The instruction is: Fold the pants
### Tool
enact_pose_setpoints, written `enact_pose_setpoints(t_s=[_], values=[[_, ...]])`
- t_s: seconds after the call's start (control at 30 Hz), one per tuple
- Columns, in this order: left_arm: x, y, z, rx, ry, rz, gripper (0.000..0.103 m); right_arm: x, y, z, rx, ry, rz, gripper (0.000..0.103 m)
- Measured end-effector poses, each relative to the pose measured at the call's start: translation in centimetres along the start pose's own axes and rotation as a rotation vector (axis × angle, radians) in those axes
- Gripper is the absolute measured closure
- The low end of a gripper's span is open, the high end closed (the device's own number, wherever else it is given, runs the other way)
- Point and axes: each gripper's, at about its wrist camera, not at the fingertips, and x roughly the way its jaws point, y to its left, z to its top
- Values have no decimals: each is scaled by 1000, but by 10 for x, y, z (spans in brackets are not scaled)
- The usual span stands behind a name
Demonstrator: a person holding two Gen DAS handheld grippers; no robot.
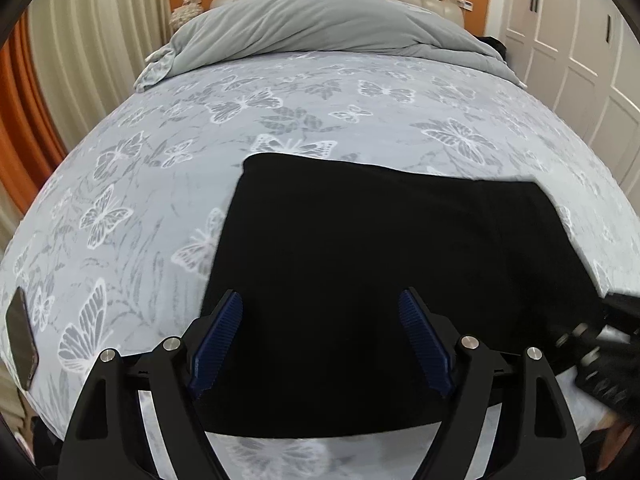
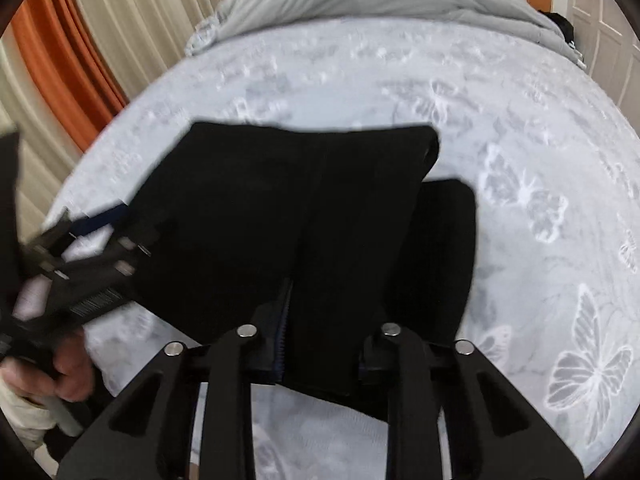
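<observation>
Between the spread fingers of the left tongs [image 1: 320,344] lies the near part of the black pants [image 1: 384,272], flat on the butterfly bedsheet [image 1: 152,184]; these tongs hang wide apart and pinch nothing. The right tongs [image 2: 320,336] stand narrowed over the near edge of the same cloth, with black fabric between their fingers, so they look to be pinching the pants, though dark on dark makes the contact hard to confirm. By my judgement the folding is well along: the pants already form a compact dark block with straight edges, and a lower layer sticks out to the right of the right tongs. Perhaps one more fold or a tidy-up remains. A phone [image 1: 22,340] lies far left of the left tongs
</observation>
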Motion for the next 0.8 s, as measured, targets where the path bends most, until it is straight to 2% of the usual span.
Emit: enact_pose_setpoints(t_s=[0.07, 0.13, 0.17, 0.2, 0.33, 0.4, 0.53, 0.7, 0.73, 0.77, 0.8], values=[[-2, -3, -1, 13, 0, -11, 25, -14, -3, -1, 15, -19, 29, 81], [-5, -5, -4, 17, -2, -18, 25, -7, -10, -6, 41, 8, 22, 78], [-5, -4, -5, 20, -3, -22, 24, 4, -13, -10, 46, 50, 7, 68], [-5, -5, -6, 26, -2, -22, 24, 19, -15, -14, 48, 91, -15, 67], [-4, -6, -8, 40, 4, -13, 24, 5, -15, -7, 56, 45, -16, 64], [-5, -5, -8, 32, 3, -14, 24, 3, -21, -6, 89, 44, 3, 58], [-6, 0, -7, 12, 6, -16, 24, 8, -39, -4, 187, 63, 56, 57], [-11, 12, -10, -28, 14, -22, 24, 16, -36, -9, 200, 87, 109, 57], [-11, 14, -11, -33, 16, -26, 23, 18, -34, -11, 198, 86, 109, 65], [-12, 15, -12, -34, 19, -29, 23, 19, -31, -10, 179, 77, 99, 82], [-12, 15, -13, -33, 20, -29, 23, 16, -28, -9, 162, 66, 95, 85]])
